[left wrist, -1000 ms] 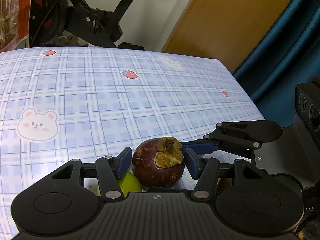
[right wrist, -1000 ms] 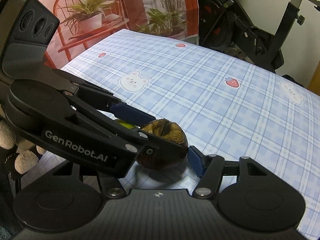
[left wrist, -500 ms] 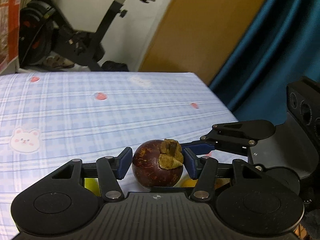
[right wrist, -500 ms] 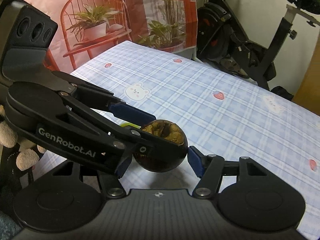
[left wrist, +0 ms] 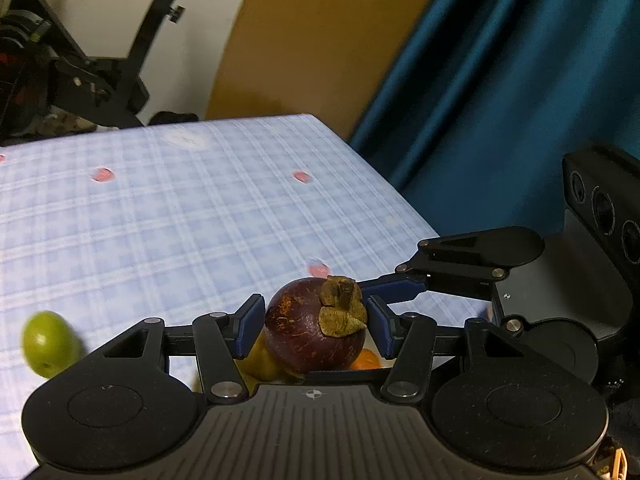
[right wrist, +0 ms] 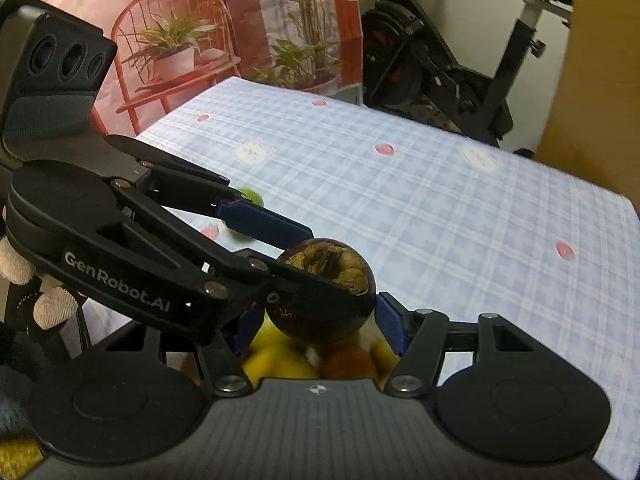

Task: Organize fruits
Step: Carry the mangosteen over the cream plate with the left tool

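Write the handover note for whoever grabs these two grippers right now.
Left gripper: shut on the mangosteen.
Right gripper: shut on the same mangosteen, crossing the left one.
Fruit: mangosteen held above the blue plaid tablecloth; green fruit loose on the cloth; yellow and orange fruits lie just below the mangosteen, their container hidden.
Done: mangosteen picked up.
Left: set it down, probably with the fruits below; then the green fruit.
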Tool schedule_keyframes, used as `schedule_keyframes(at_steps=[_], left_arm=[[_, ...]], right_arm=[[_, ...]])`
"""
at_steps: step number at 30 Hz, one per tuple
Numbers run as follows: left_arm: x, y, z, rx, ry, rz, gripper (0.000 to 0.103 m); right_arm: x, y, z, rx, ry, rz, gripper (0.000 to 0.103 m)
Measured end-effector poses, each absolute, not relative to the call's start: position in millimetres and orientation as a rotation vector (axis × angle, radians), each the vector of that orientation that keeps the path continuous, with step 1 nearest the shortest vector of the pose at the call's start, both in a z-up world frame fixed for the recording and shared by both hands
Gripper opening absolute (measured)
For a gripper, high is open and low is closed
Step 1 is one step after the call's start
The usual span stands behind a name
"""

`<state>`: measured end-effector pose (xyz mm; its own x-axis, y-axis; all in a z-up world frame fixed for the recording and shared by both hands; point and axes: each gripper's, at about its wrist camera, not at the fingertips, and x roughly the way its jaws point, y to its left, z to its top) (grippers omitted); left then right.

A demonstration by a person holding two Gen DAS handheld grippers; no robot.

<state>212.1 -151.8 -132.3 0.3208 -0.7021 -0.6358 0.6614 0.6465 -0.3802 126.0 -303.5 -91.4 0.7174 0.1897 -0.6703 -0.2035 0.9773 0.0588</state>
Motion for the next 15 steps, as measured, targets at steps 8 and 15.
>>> schedule_keyframes(at_steps=[8,15], left_arm=[[198.2,-181.5,-147.4,-0.034,0.915,-0.943,0.057],[200.6,-191.2,-161.7,-0.031,0.947,-0.948,0.057]], right_arm=[[94.4,-322.8,-101.4,0.010,0.781,0.184,0.064],[83.2,-328.5,-112.6,0.042,0.808,0.178,0.064]])
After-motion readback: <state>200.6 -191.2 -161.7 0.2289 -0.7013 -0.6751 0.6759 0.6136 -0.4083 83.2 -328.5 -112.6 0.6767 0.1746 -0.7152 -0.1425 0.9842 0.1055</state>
